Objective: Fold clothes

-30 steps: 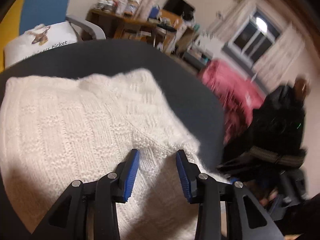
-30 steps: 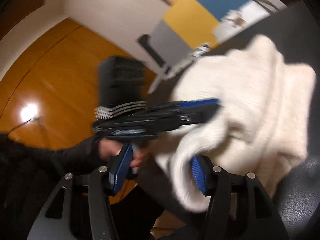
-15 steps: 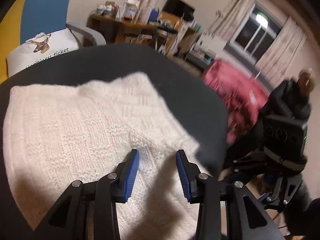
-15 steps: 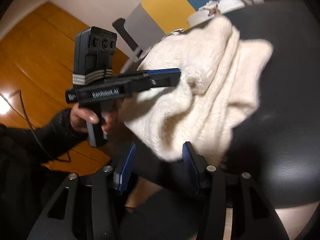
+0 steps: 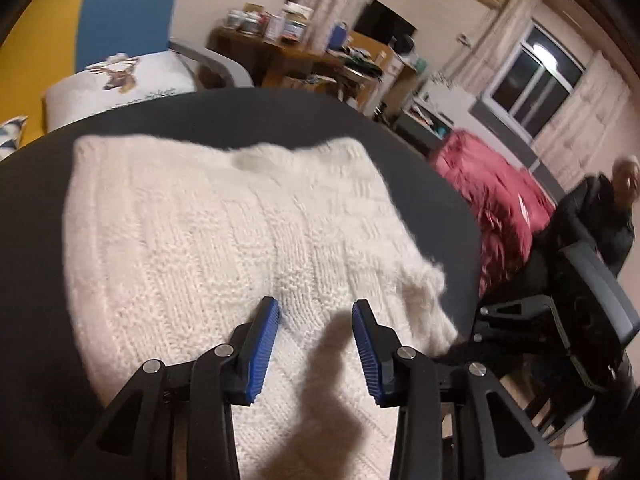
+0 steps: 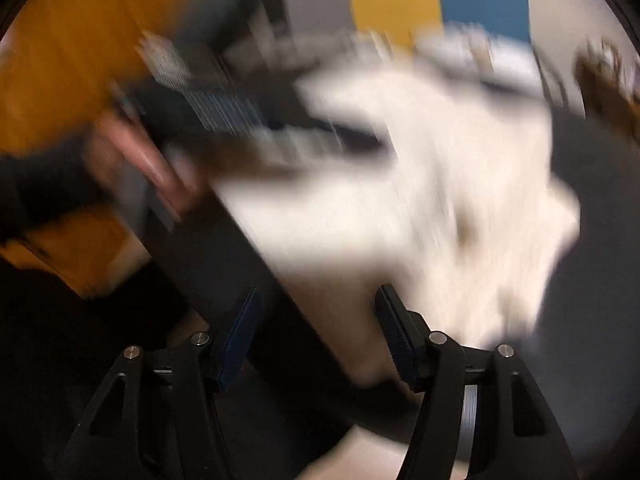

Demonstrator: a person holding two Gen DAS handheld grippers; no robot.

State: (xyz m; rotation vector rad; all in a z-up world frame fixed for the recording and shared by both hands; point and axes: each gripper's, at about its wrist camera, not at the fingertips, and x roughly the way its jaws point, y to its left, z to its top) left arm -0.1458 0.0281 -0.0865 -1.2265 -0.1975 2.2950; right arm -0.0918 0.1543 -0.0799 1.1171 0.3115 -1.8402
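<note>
Between the blue pads of the left gripper (image 5: 314, 344) nothing is pinched; its jaws stand apart above the white knitted sweater (image 5: 224, 240), now flatter on the dark round table (image 5: 432, 200) than a second ago. Right gripper (image 6: 316, 332), also open and empty, has swung round fast, blurring its view. Judged: one fold is released.

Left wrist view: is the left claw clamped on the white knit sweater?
No. The left claw hovers with its blue pads apart above the white knit sweater, which lies flat on the dark round surface.
</note>
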